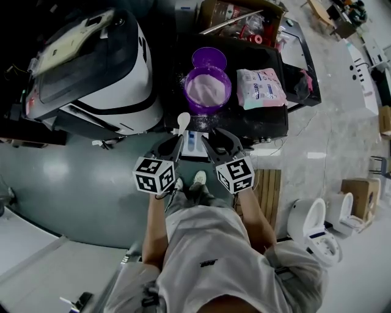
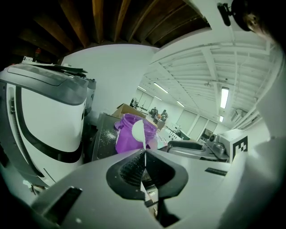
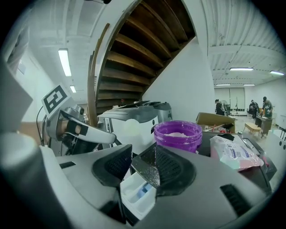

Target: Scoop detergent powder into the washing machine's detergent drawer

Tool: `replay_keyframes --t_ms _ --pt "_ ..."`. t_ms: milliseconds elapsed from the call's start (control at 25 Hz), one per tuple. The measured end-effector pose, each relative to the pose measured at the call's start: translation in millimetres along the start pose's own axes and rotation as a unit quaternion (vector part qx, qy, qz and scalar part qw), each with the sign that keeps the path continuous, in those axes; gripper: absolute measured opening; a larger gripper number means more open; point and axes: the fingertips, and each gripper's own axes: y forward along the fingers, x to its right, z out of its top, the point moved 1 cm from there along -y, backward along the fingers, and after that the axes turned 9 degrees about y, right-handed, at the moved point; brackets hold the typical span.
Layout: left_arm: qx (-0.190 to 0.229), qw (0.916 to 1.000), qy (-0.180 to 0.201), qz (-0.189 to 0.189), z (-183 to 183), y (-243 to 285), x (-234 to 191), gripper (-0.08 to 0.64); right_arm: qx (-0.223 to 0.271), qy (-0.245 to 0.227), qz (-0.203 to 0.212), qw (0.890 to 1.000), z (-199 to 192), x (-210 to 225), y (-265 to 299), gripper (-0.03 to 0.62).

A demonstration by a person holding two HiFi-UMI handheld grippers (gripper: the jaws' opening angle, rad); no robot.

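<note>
The white washing machine (image 1: 104, 67) stands at the upper left of the head view. Its white detergent drawer (image 1: 197, 142) sticks out between my two grippers. The same drawer (image 3: 138, 192) lies just below the right jaws. A purple tub of white powder (image 1: 208, 88) sits on the black table (image 1: 256, 119) behind the drawer. My left gripper (image 2: 145, 152) is shut on the thin handle of a white spoon (image 2: 139, 132), whose bowl points up in front of the tub (image 2: 127, 136). My right gripper (image 3: 143, 154) stands slightly open above the drawer, with nothing seen between its pads.
The tub's purple lid (image 1: 209, 58) lies behind the tub. A pink and white detergent bag (image 1: 261, 87) lies to its right, and a cardboard box (image 1: 241, 15) stands at the back. Spilled powder dusts the table. A wooden pallet (image 1: 269, 189) is on the floor.
</note>
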Motion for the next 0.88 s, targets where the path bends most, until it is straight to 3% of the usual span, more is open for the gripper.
replay_keyframes --t_ms 880 --pt "-0.047 0.9958 0.003 -0.079 -69 -29 -46 0.015 -0.025 0.042 -0.089 0.995 -65 -49 19 0.164"
